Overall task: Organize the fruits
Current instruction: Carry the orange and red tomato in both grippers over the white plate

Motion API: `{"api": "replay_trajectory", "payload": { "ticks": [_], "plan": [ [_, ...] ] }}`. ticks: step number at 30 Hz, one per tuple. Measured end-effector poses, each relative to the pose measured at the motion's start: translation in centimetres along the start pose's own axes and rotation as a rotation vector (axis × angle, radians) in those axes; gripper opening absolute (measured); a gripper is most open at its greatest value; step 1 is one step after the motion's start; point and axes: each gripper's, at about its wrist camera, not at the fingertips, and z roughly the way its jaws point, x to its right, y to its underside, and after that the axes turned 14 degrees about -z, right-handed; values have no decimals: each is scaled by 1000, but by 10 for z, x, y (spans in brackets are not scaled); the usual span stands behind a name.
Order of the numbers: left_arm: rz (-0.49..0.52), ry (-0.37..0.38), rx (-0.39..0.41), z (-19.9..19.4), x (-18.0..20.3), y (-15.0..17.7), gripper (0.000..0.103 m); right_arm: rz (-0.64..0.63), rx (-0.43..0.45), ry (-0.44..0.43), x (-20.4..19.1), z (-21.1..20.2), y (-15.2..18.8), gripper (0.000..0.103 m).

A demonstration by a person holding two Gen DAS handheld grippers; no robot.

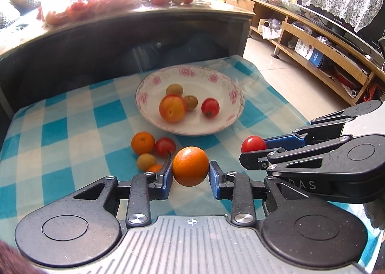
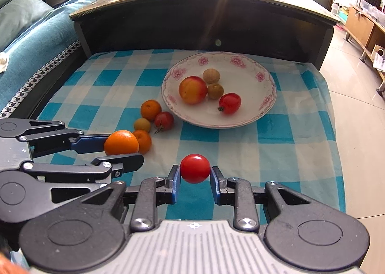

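My left gripper (image 1: 190, 173) is shut on an orange (image 1: 190, 166), held above the checked cloth; in the right wrist view the same orange (image 2: 121, 142) shows at the left. My right gripper (image 2: 195, 175) is shut on a red cherry tomato (image 2: 195, 168), also lifted; the left wrist view shows that tomato (image 1: 253, 144) at the right. A white flowered plate (image 1: 221, 81) holds a peach (image 1: 172, 108), two small greenish fruits and a red tomato (image 1: 210, 107). On the cloth before the plate lie a small orange (image 1: 143, 143), a tomato (image 1: 165, 146), a yellowish fruit (image 1: 146, 161) and another small orange (image 2: 143, 140).
A blue-and-white checked cloth (image 2: 276, 144) covers the low surface. Behind it stands a dark table (image 2: 192, 9) with more fruit and red bags on top. A sofa (image 2: 28, 21) lies to the left, tiled floor and wooden shelving (image 1: 312, 40) to the right.
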Motion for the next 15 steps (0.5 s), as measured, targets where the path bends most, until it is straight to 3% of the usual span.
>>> {"api": "replay_trajectory", "payload": {
  "ticks": [15],
  "plan": [
    [17,-12,16,35,11,-39,40,55,25,20,43,16,-28,31]
  ]
}}
